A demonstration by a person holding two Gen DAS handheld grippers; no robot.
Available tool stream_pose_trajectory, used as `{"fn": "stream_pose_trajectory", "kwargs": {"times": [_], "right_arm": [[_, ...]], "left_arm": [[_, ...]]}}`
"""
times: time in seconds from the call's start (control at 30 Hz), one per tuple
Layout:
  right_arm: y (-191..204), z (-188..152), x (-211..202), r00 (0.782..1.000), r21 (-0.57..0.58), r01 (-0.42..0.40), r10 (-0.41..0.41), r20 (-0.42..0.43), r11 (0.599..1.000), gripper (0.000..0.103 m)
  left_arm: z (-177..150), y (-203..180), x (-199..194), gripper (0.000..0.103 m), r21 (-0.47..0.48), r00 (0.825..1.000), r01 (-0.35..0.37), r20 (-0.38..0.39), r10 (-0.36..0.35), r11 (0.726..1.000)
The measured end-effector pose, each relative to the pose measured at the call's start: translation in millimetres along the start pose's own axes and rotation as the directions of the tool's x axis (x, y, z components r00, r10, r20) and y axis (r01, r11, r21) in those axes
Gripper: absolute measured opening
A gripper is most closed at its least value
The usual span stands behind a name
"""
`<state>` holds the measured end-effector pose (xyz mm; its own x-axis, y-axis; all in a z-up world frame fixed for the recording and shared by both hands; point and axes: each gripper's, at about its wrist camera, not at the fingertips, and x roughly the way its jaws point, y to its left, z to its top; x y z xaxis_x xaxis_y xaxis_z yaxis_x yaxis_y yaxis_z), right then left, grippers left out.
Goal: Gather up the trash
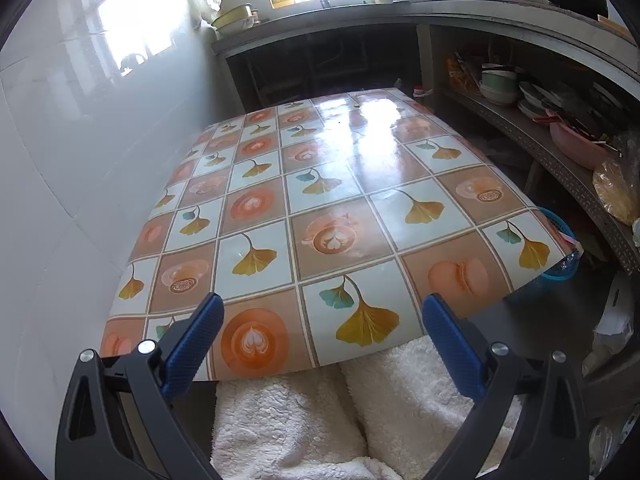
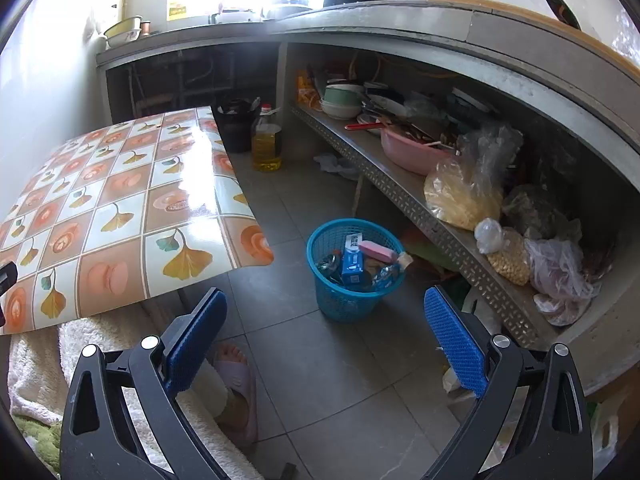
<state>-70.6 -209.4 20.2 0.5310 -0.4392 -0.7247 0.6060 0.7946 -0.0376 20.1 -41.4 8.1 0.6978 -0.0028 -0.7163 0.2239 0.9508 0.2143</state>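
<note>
Left gripper (image 1: 323, 312): blue-padded jaws standing wide apart, gripping nothing, hovering over the near edge of the table (image 1: 332, 184). Table covering: glossy cloth printed with ginkgo leaves, coffee cups and macarons, stretching ahead of the jaws and carrying no loose items in this view. Below and between the jaws, the person's lap in white fleece (image 1: 340, 412) is showing. Beyond the right jaw, past the table's right corner, a sliver of the blue basket (image 1: 560, 268) is peeking out.

Right gripper (image 2: 325, 312): jaws likewise spread wide, nothing between them, hanging above the grey tiled floor (image 2: 340, 380).

Blue basket (image 2: 340, 300): plastic mesh, standing upright on the floor just ahead of the jaws, roughly centred between them. Contents, the collected trash: a blue carton (image 2: 352, 264), a pink bar-shaped item (image 2: 378, 251), and crumpled clear wrappers (image 2: 386, 274), all lying inside the rim.

Left of the left jaw: the table's right edge and corner, overhanging the fleece-covered legs. Beneath that jaw: a foot in a pale slipper (image 2: 236, 376).

Ahead of the basket: a bottle of yellow oil (image 2: 266, 142) and a dark bin (image 2: 236, 126), both on the floor near the table's far corner.

Right of the right jaw: a shelf (image 2: 432, 216) under the counter, holding a pink basin (image 2: 412, 154), stacked bowls and plastic bags of dry goods.
</note>
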Motion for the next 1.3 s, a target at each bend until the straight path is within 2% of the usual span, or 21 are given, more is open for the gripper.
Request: {"fn": "stream_pose_trajectory", "kwargs": {"times": [0.33, 1.3], "right_arm": [[-1.7, 0.1, -0.5, 1.000, -0.002, 0.002, -0.002, 0.002, 1.000, 0.095], [-4.5, 1.6, -1.9, 1.000, -0.001, 0.009, -0.009, 0.007, 1.000, 0.095]], "left_arm": [[0.0, -4.3, -0.7, 0.097, 0.019, 1.000, 0.022, 0.008, -0.023, 1.000], [-0.2, -2.3, 0.6, 0.097, 0.017, 1.000, 0.022, 0.005, -0.022, 1.000]]}}
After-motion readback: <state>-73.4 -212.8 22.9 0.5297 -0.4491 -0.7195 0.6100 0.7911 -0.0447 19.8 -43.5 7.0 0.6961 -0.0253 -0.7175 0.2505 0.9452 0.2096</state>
